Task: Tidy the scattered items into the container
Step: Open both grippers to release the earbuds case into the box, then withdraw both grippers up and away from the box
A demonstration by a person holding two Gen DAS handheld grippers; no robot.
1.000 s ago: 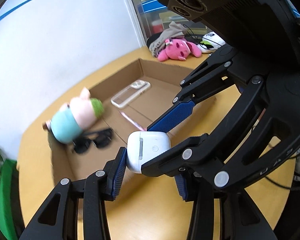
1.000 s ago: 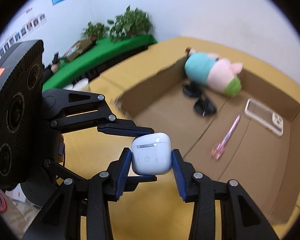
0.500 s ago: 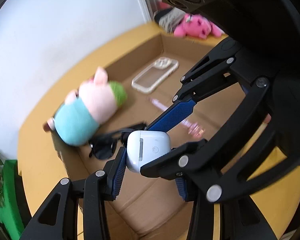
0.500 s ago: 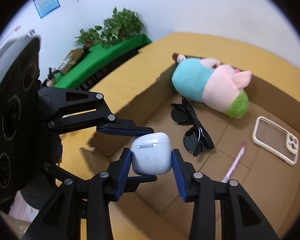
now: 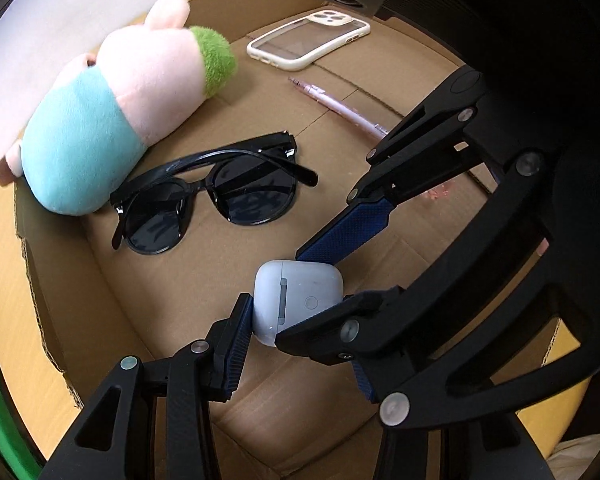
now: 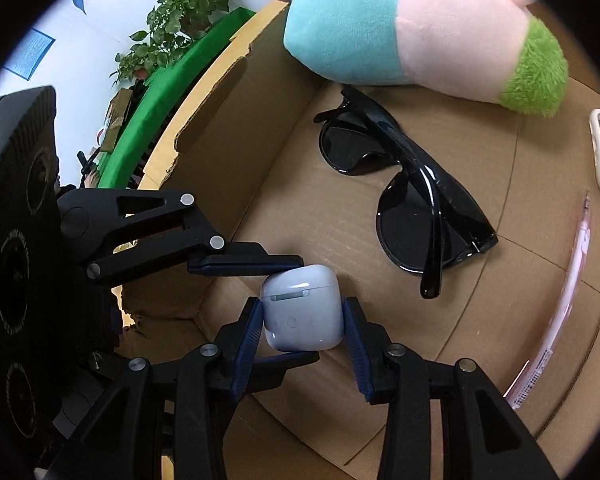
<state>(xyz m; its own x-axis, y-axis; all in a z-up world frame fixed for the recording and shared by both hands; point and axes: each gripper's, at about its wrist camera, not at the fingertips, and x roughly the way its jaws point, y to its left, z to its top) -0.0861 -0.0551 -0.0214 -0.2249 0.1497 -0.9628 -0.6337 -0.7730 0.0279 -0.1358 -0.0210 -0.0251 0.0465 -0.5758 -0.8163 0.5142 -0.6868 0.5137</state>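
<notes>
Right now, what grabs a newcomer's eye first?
The white earbuds case, pinched at once by both the left hand-held gripper and the right hand-held gripper, low over the cardboard box. Behind it, the black sunglasses lie on the box floor, beside the pink-and-teal plush toy.

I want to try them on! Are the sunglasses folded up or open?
Folded. The black sunglasses lie in the cardboard box with both arms tucked across the dark lenses, beside the plush toy.
</notes>
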